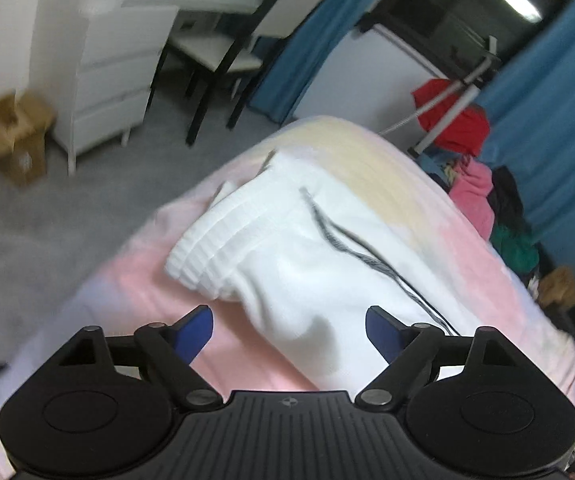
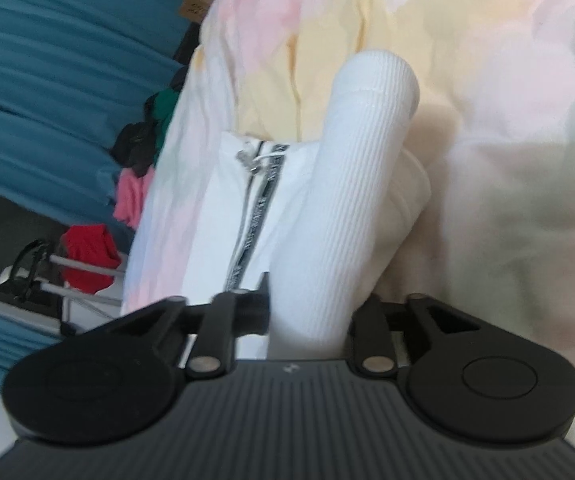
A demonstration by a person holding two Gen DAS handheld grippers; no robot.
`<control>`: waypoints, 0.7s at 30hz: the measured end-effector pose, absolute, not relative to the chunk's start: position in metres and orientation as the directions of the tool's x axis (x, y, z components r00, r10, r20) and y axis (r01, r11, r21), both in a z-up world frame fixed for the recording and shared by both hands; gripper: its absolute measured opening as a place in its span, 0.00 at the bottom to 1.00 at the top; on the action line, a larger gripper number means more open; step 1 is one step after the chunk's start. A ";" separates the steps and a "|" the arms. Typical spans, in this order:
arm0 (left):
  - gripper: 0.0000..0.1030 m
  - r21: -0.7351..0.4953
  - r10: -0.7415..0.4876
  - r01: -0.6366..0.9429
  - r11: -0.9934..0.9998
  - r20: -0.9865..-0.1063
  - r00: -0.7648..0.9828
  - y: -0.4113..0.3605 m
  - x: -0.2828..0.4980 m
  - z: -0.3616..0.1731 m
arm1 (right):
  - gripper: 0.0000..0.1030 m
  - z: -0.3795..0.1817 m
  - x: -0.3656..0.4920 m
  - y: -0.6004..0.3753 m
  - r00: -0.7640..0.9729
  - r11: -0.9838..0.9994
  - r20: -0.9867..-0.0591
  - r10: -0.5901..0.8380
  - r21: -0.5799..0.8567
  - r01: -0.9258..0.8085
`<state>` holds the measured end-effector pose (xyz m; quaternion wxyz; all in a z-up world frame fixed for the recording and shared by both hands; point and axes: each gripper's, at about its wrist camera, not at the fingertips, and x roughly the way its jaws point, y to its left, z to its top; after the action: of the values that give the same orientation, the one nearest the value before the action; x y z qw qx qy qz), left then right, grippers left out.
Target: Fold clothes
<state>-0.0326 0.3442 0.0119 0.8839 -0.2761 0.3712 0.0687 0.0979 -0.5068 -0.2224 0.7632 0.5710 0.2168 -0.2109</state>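
A white garment with a ribbed hem and a dark zip line lies bunched on the pastel pink and yellow bed cover. My left gripper stands wide open just above its near end, and the blue pads touch nothing. In the right wrist view the garment's ribbed band runs up from the bed cover into my right gripper. The jaws stand partly apart with the band lying between them, and the cloth hides the fingertips. The zip lies left of the band.
Beyond the bed's left edge are grey floor, a white drawer unit, a black-framed chair and a cardboard box. A pile of coloured clothes, a red garment on a rack and blue curtains line the right side.
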 end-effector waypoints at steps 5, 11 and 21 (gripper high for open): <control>0.94 -0.368 -0.025 -0.280 0.887 -0.641 0.767 0.300 -0.029 0.051 | 0.46 -0.230 0.092 -0.514 0.825 0.223 -0.557 -0.088 0.797 0.562; 0.98 -0.268 -0.039 -0.139 0.953 -0.566 0.824 0.202 -0.005 0.071 | 0.48 -0.231 0.095 -0.515 0.828 0.243 -0.550 -0.112 0.793 0.560; 0.98 -0.194 -0.104 -0.022 0.981 -0.612 0.784 0.034 0.056 0.026 | 0.48 -0.222 0.089 -0.516 0.860 0.287 -0.477 -0.183 0.810 0.511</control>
<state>0.0561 0.0341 0.0257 0.9395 -0.0958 0.3282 -0.0218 0.0887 -0.5164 -0.2220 0.7886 0.5549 0.1476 -0.2201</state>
